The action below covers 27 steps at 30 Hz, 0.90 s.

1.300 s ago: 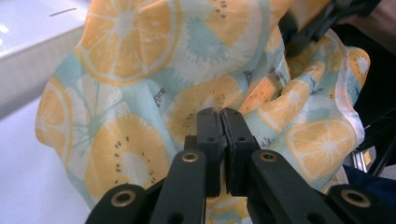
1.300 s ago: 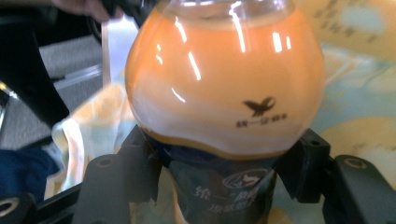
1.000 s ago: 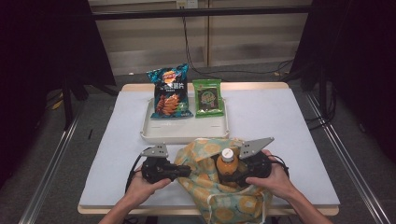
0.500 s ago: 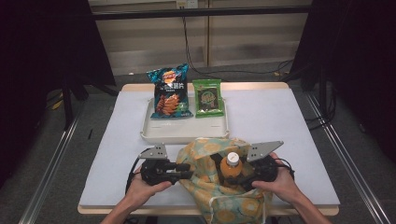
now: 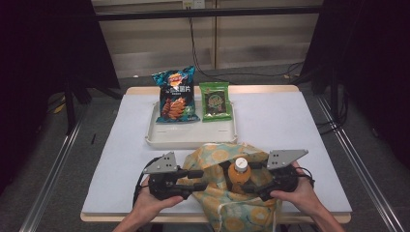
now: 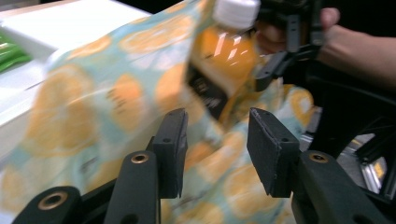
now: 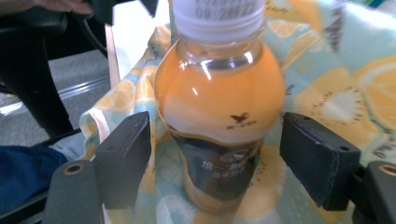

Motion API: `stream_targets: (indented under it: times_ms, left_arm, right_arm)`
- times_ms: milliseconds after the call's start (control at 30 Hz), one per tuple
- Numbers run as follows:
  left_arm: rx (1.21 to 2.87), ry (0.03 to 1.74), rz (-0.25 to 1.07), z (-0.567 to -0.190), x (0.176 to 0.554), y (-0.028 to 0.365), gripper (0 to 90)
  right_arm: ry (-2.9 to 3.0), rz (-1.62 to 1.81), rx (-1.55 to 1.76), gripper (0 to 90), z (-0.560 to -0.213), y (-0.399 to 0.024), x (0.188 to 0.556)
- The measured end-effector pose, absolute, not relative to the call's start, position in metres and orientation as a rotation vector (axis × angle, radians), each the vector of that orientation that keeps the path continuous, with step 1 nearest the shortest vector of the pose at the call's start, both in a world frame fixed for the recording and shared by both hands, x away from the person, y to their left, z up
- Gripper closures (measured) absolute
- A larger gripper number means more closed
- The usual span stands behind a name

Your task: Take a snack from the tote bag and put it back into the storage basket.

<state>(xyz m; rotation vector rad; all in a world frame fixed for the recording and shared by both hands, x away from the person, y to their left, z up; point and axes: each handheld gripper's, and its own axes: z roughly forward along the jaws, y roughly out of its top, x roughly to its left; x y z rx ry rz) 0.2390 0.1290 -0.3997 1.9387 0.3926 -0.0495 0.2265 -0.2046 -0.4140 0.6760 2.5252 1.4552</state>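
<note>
A cloth bag (image 5: 220, 159) printed with orange slices lies at the table's near edge. An orange drink bottle (image 5: 238, 175) with a white cap stands upright in its mouth. My left gripper (image 5: 200, 180) points at the bag's left side. Its jaws have just been opening and now stand open, with the cloth (image 6: 116, 107) beyond them and no pad pressing on it. My right gripper (image 5: 254, 178) reaches in from the right. Its jaws have also been opening and are open around the bottle (image 7: 219, 112), with small gaps beside the pads (image 7: 123, 158).
A white tray (image 5: 191, 139) sits mid-table behind the bag. It holds a blue chips bag (image 5: 176, 96) and a green snack packet (image 5: 215, 100). The white table top (image 5: 280, 121) stretches to both sides. The table's front edge runs just under my hands.
The left jaws have spread apart and let go of the bag's cloth. The right gripper has shifted to the right, and its jaws have widened. The bottle sits a little lower in the bag.
</note>
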Motion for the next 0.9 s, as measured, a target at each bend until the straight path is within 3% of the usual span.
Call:
stream_targets:
  times_ms: [300,667,900]
  left_arm:
    - [1.934,0.382,-0.044,-0.399,0.234,0.094,52.1]
    - [1.946,0.419,-0.005,-0.402,0.245,0.057,40.0]
    - [1.964,0.451,0.034,-0.407,0.244,0.04,25.9]
  right_arm:
    - [2.46,1.482,0.713,26.3,-0.413,-0.221,0.211]
    - [2.457,1.465,0.702,48.8,-0.416,-0.228,0.21]
    - [2.44,1.464,0.713,46.9,-0.414,-0.236,0.205]
